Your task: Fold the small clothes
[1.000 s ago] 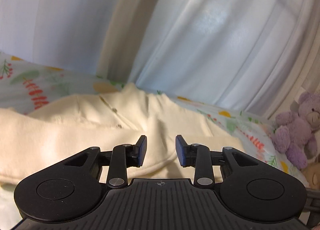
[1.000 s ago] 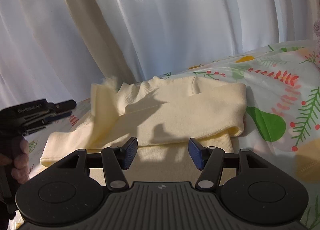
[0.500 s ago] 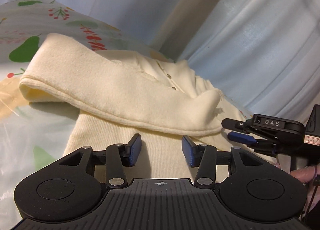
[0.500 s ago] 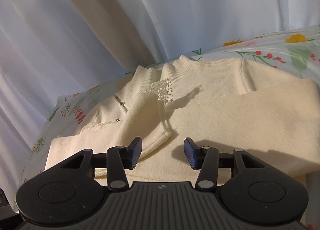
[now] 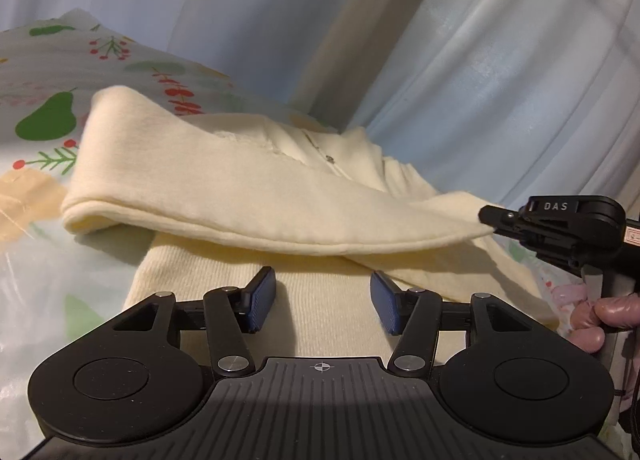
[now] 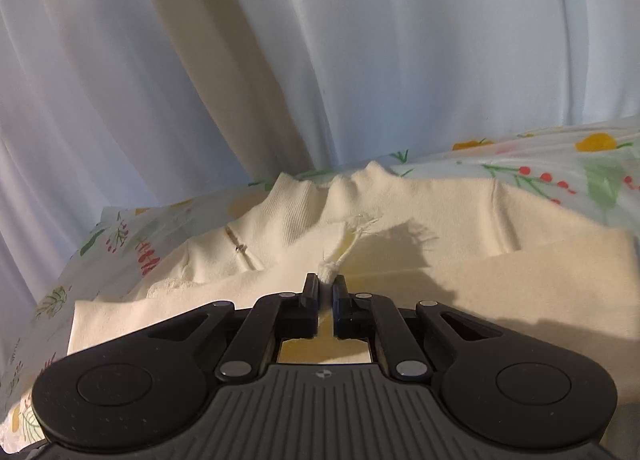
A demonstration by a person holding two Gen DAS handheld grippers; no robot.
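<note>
Left wrist view: the left gripper (image 5: 322, 306) hovers low over the ribbed hem of the cream sweater (image 5: 224, 196), fingers spread wide, nothing between them. The garment lies dead ahead on the fruit-print bedsheet (image 5: 44, 72); one sleeve runs crosswise, left to right, its far end pinched by the right gripper (image 5: 496, 218).

Right wrist view: the right gripper (image 6: 329, 285) is clamped on the sleeve cuff (image 6: 329, 274), sweater (image 6: 460, 228) spread beyond. The right hand has the sleeve, so any carry across the body looks like its job.
</note>
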